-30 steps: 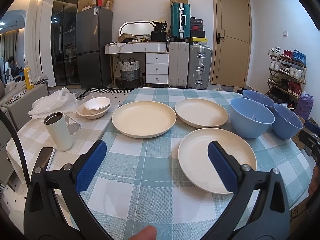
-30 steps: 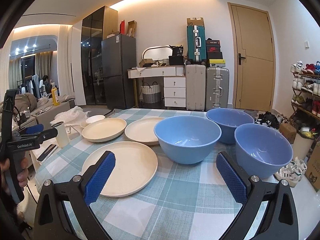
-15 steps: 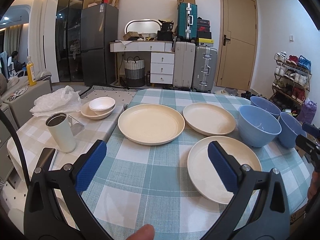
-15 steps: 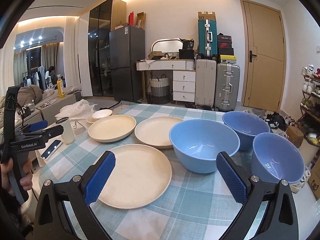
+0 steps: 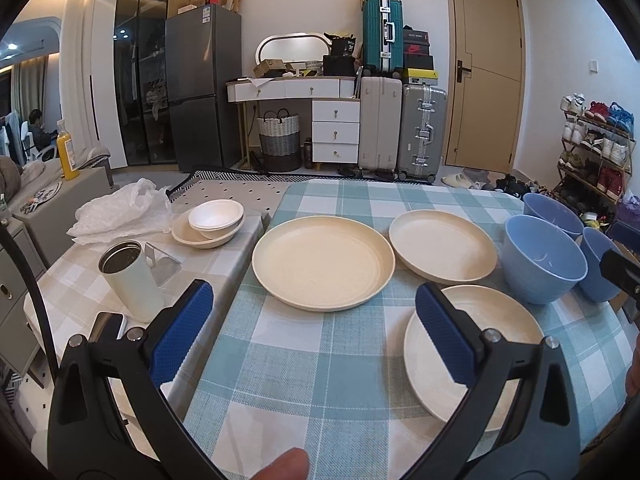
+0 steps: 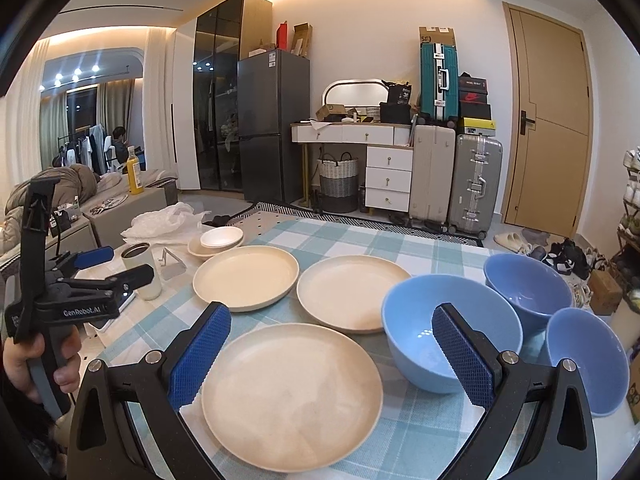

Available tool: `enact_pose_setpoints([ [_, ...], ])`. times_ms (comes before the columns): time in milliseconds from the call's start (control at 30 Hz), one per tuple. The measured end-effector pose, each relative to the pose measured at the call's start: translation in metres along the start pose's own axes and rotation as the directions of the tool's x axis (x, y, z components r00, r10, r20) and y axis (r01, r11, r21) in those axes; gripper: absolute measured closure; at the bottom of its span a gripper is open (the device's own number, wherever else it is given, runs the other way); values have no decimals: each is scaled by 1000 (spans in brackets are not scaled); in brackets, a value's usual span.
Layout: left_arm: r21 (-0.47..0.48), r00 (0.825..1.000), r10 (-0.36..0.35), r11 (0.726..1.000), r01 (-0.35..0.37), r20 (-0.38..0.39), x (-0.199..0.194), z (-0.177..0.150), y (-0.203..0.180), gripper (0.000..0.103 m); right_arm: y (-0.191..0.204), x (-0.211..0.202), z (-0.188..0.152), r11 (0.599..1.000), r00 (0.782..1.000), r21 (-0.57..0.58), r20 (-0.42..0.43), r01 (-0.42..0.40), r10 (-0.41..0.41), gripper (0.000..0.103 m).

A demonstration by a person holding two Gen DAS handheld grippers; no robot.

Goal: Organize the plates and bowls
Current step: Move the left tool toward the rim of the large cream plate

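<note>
Both grippers pulled back, wide open, empty; near plate point(image 6: 292, 396) below right gripper point(image 6: 332, 354), beside left gripper point(image 5: 316, 330).

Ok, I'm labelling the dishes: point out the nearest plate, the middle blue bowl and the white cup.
Nearest plate point(image 6: 292, 396), right wrist view, centre of its flat well.
Middle blue bowl point(image 6: 416, 332), right wrist view, inner wall.
White cup point(image 5: 134, 282), left wrist view, outer side wall.

Lived-in home, fridge point(image 6: 273, 128), suitcases point(image 6: 474, 184), shoe rack point(image 5: 596, 152), checked dining table point(image 5: 320, 360)
</note>
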State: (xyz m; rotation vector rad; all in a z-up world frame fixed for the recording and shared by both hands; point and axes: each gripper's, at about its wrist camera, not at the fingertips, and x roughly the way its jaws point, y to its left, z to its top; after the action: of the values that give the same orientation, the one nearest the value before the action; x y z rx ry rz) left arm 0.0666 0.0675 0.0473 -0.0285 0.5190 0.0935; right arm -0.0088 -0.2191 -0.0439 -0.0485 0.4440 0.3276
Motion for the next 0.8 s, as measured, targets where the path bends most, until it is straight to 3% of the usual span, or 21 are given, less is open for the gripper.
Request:
enact_pose_setpoints([
  [400,-73,999,30,997,-32,-34,34,18,33,2,14,51,43,1000,998,0,-59,8,-8,0],
  [800,-71,994,60,995,-67,-94,76,22,55,2,25,111,60,999,991,26,-131,-29,32,0],
])
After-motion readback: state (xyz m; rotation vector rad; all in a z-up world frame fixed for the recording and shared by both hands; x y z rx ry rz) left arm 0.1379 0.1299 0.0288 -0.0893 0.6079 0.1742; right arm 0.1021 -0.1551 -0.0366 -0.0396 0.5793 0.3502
